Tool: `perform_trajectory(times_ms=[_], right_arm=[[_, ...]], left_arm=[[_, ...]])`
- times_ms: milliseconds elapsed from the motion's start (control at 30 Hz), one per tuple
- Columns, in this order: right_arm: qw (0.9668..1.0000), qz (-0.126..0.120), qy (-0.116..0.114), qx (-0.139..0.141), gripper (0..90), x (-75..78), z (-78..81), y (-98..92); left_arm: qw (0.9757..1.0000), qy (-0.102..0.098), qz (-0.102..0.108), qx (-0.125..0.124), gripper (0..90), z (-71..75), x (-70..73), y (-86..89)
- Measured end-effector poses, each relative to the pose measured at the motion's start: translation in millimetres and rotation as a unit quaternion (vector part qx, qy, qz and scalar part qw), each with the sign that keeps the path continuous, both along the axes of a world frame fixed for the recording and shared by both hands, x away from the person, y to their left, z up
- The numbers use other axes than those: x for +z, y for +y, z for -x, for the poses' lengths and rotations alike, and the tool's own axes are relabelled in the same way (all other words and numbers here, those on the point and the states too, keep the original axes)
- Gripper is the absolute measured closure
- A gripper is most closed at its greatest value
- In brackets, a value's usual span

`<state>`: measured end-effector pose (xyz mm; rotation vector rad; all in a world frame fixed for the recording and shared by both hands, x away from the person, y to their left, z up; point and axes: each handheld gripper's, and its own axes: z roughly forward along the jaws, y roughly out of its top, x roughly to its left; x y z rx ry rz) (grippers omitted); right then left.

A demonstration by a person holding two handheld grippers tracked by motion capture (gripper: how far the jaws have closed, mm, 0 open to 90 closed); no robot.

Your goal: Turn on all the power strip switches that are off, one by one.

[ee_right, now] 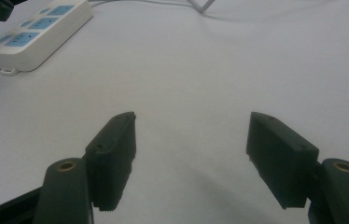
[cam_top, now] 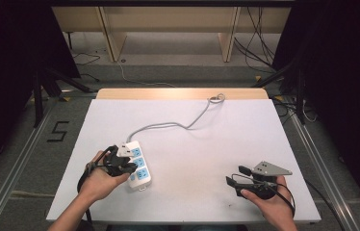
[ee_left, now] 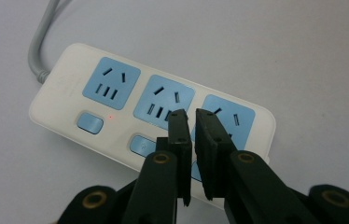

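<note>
My left tongs, nearly closed and empty, hover over the glossy white power strip at the counter's left; only this close-up shows its red indicator light. Right tongs gape wide, empty.

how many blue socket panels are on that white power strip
3, in a row along the power strip: one nearest the grey cable, one in the middle, one at the far end, partly behind the left claw.
</note>
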<state>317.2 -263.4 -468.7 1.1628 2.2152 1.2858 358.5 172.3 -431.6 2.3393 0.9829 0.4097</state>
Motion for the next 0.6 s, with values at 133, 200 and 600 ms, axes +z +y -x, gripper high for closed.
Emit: perform_trajectory(times_ms=[133,200,600], right_arm=[[1.0,0.0,0.0,0.0,34.0,0.3,0.3,-0.1],[1.0,-0.001,0.0,0.001,33.9,0.3,0.3,-0.1],[1.0,0.001,-0.001,0.005,33.9,0.1,0.5,0.8]], left_arm=[[0.9997,-0.018,0.018,0.001,81.5,0.9,2.1,3.9],[0.9991,-0.028,0.032,0.003,79.5,1.4,2.5,6.6],[0.995,-0.071,0.063,0.029,70.3,4.6,3.3,24.5]])
